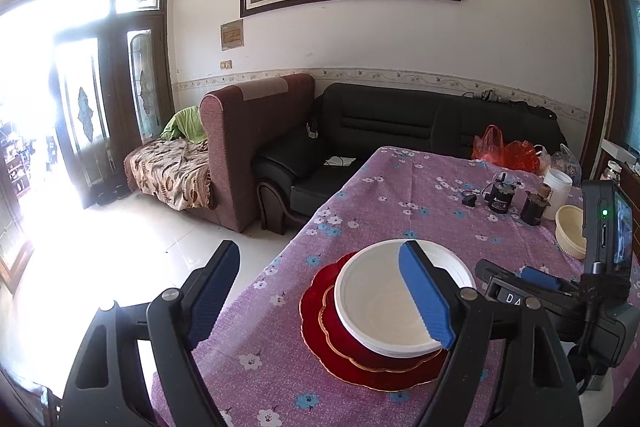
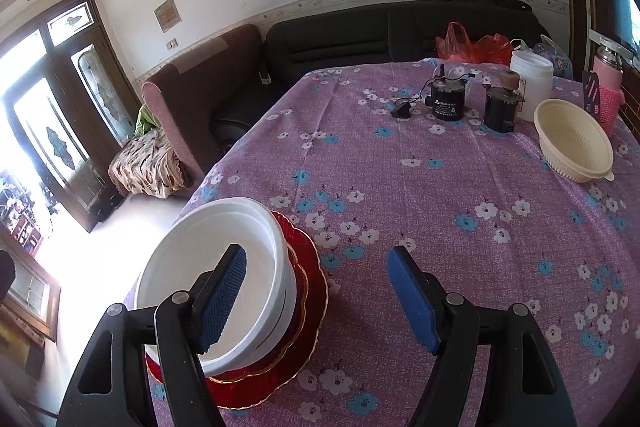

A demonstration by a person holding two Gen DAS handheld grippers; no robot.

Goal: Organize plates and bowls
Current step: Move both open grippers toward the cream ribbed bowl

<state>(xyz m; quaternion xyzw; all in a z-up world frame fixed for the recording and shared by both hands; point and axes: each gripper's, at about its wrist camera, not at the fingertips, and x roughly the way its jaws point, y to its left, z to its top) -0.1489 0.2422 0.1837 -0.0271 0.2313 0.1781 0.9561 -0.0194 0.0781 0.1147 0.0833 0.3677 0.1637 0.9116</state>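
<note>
left wrist view: the left gripper [image 1: 320, 291] stands released, its jaws wide apart with nothing pressed between them; one blue pad [image 1: 426, 297] hangs over the white bowls [image 1: 384, 301], the other is out past the table's left edge. the bowls are nested and sit on two red plates [image 1: 320, 311], a smaller one on a larger, all stacked near the front-left corner of the table [image 1: 400, 195]. the right gripper [image 1: 536, 281] shows at the right of this view, low over the cloth just beside the stack. a cream bowl [image 1: 570, 231] sits alone near the right edge, next to two dark motors [image 1: 502, 197] and a white jar [image 1: 558, 187]. right wrist view: the right gripper [image 2: 316, 297] is also released, jaws wide and empty, its left pad [image 2: 224, 299] over the white bowls [image 2: 224, 259] and its right pad over bare cloth. the red plates [image 2: 308, 287] peek out under the bowls. the cream bowl [image 2: 574, 147] is well apart, toward the far-right corner by the jar [image 2: 530, 83] and a pink flask [image 2: 606, 75]. the stack looks settled, so the step in hand seems to be fetching that last bowl. to do it well, lift both tools clear of the rims before moving, so no pad catches the light bowls; approach the cream bowl with one pad inside and one outside its wall, pinch the near rim firmly, steer clear of the motors, then lower it centred into the white bowls.
</note>
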